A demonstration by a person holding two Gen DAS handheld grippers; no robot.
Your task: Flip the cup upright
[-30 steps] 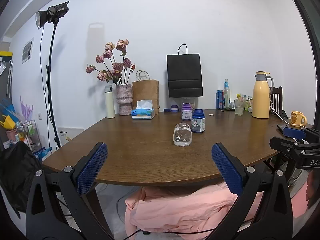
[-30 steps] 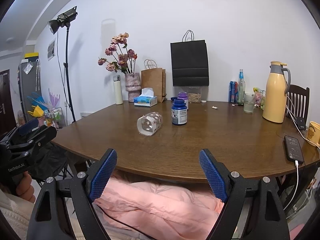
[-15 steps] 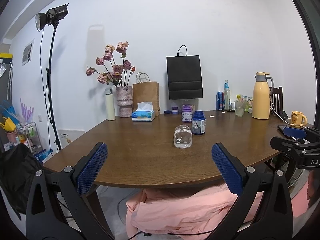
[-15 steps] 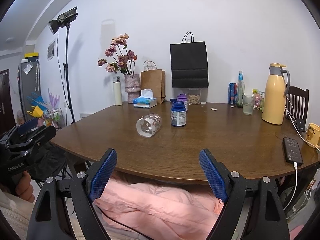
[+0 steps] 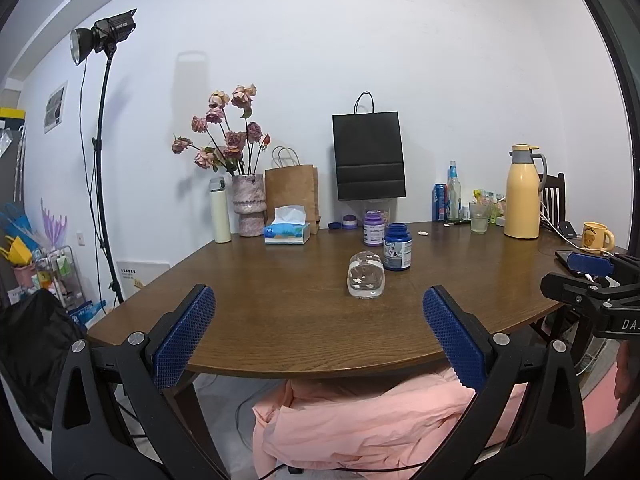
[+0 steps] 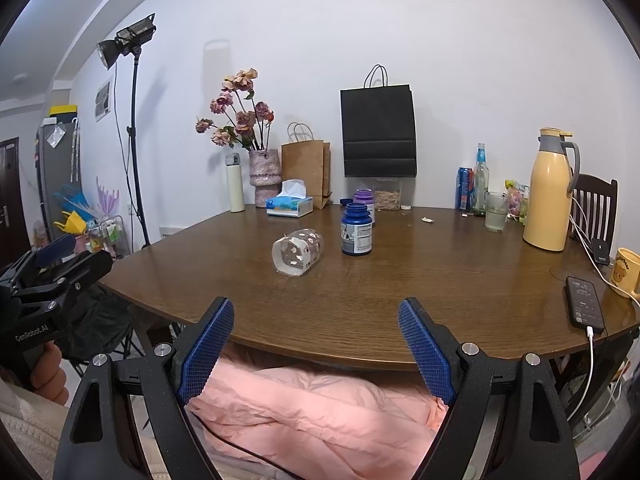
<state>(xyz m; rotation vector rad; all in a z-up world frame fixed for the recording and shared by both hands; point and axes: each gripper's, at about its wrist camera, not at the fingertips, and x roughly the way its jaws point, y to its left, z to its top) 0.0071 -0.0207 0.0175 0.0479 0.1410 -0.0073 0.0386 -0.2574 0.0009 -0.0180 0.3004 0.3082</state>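
A clear glass cup point(image 6: 297, 252) with pale spots lies on its side near the middle of the brown table point(image 6: 400, 300), mouth turned toward the front left. In the left wrist view the same cup point(image 5: 365, 275) shows end-on. My left gripper point(image 5: 319, 322) is open, held in front of the table's near edge, well short of the cup. Equally empty, my right gripper point(image 6: 316, 334) stands open at the front edge, with the cup ahead and slightly left.
A blue jar point(image 6: 356, 230) stands just right of the cup, a purple jar point(image 6: 364, 200) behind it. Tissue box point(image 6: 289, 205), vase, paper bags, bottles, a yellow jug point(image 6: 550, 190) line the back. A phone point(image 6: 584, 307) and mug point(image 6: 626, 272) sit at right. Pink fabric point(image 6: 312, 404) lies below the edge.
Both views have shifted only slightly; the grippers stay open and the cup has not moved.
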